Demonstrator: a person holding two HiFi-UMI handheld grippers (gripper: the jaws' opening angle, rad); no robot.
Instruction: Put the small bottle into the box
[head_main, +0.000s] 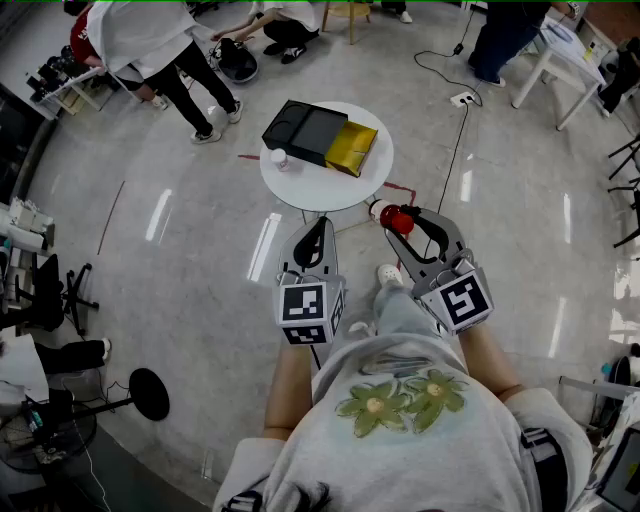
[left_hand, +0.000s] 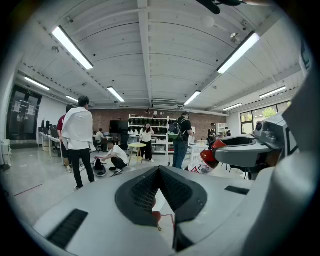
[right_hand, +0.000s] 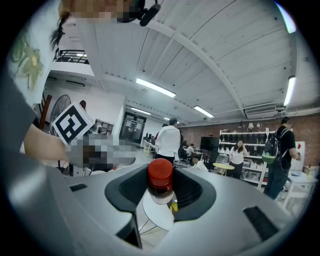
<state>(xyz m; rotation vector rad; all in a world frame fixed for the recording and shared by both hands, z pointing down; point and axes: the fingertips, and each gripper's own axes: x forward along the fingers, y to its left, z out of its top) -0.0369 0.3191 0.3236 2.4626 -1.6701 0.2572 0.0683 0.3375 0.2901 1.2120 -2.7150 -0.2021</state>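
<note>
A small bottle with a red cap (head_main: 397, 217) (right_hand: 160, 176) sits between the jaws of my right gripper (head_main: 402, 215) (right_hand: 160, 186), which is shut on it and holds it in the air just off the near right rim of the round white table (head_main: 330, 195). On the table lies an open black box (head_main: 303, 130) with a gold part (head_main: 352, 148) against its right side. A small white-capped object (head_main: 279, 157) stands at the table's left. My left gripper (head_main: 317, 230) (left_hand: 159, 169) hovers near the table's front edge with its jaws meeting at the tips and nothing in them.
A power strip with a cable (head_main: 462, 99) lies on the shiny floor behind the table. People stand and crouch at the back left (head_main: 150, 45). A white table (head_main: 560, 50) stands at the back right. My own shoe (head_main: 389, 275) shows below the grippers.
</note>
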